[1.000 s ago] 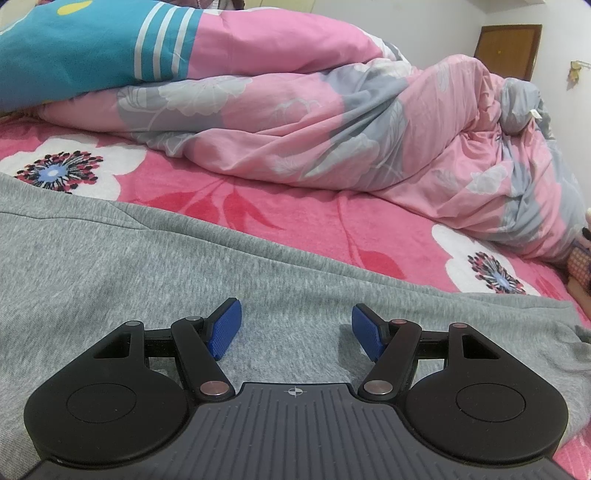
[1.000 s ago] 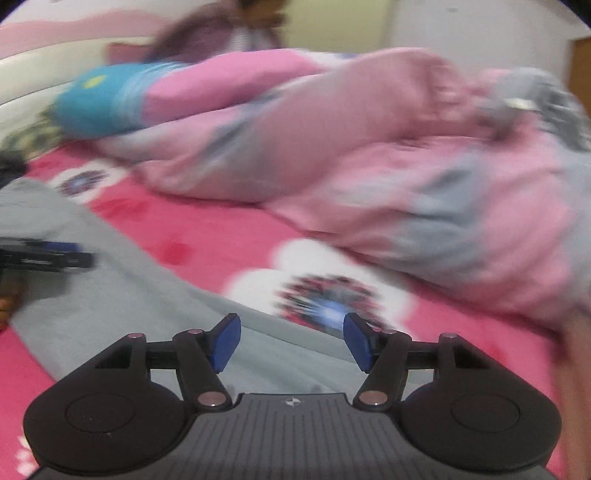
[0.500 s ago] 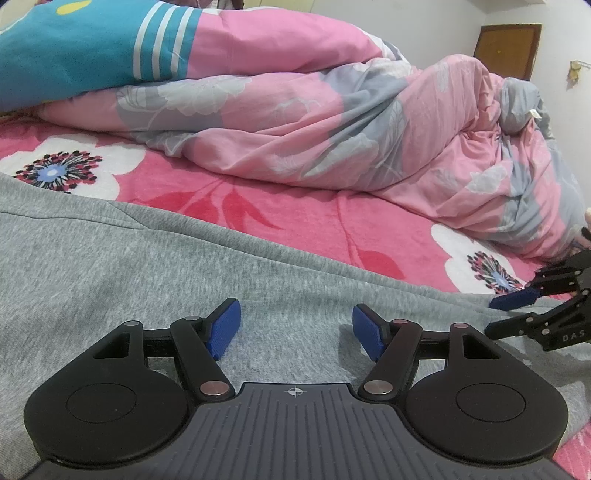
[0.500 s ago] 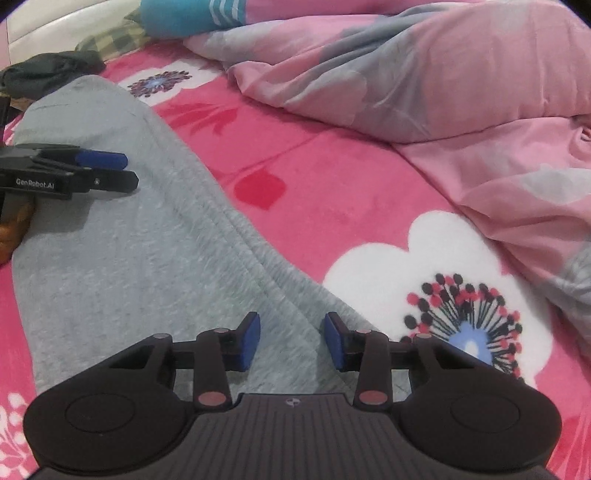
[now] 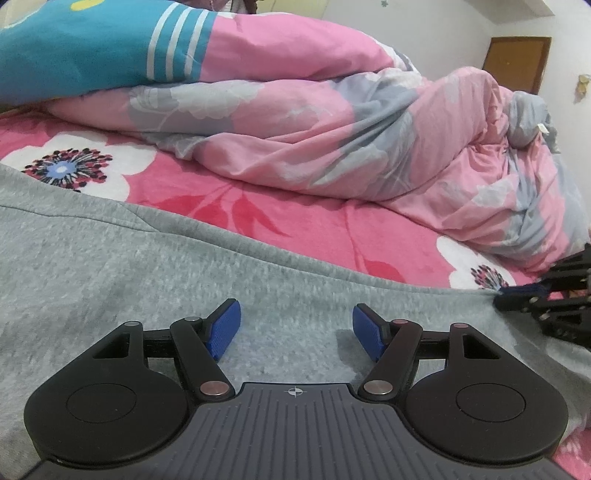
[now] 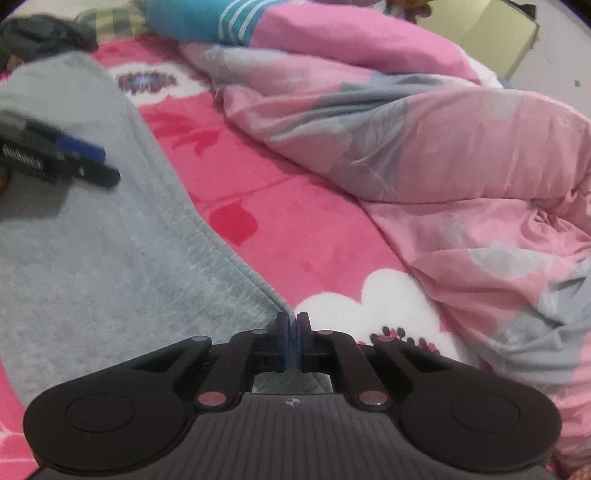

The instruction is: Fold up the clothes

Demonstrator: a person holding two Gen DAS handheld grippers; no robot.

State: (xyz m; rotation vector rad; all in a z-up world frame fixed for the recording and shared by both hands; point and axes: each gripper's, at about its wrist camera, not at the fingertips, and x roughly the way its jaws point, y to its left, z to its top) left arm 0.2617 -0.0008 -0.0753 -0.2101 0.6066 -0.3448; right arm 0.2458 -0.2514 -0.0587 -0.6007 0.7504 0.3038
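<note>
Though blurred, perhaps gripper [image 6: 55, 162] lettering.

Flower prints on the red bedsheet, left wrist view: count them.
2: one flower print far left above the grey garment, another flower print at right near the quilt. More may be hidden.

grey garment [image 5: 155, 280]: knit cloth, heathered, matt, with a soft fuzzy nap; ribbed band along its edge in the right wrist view.
bed cover [image 5: 295, 221]: plush fleece-like cloth, matt, printed with flowers.
duvet [image 5: 332, 133]: thin smooth woven cloth, creased, with a slight sheen.
pillow [image 5: 74, 48]: smooth cloth, teal with white stripes.
left gripper [image 5: 295, 328]: matt black plastic arms, dull metal pivot pins, ridged grey body.
pads [image 5: 223, 328]: blue, finely textured, rubbery look.
right gripper [image 6: 293, 339]: same matt black plastic, blue pads.
door [image 5: 517, 62]: brown wood, low sheen.
wall [image 5: 424, 33]: painted, matt.
</note>
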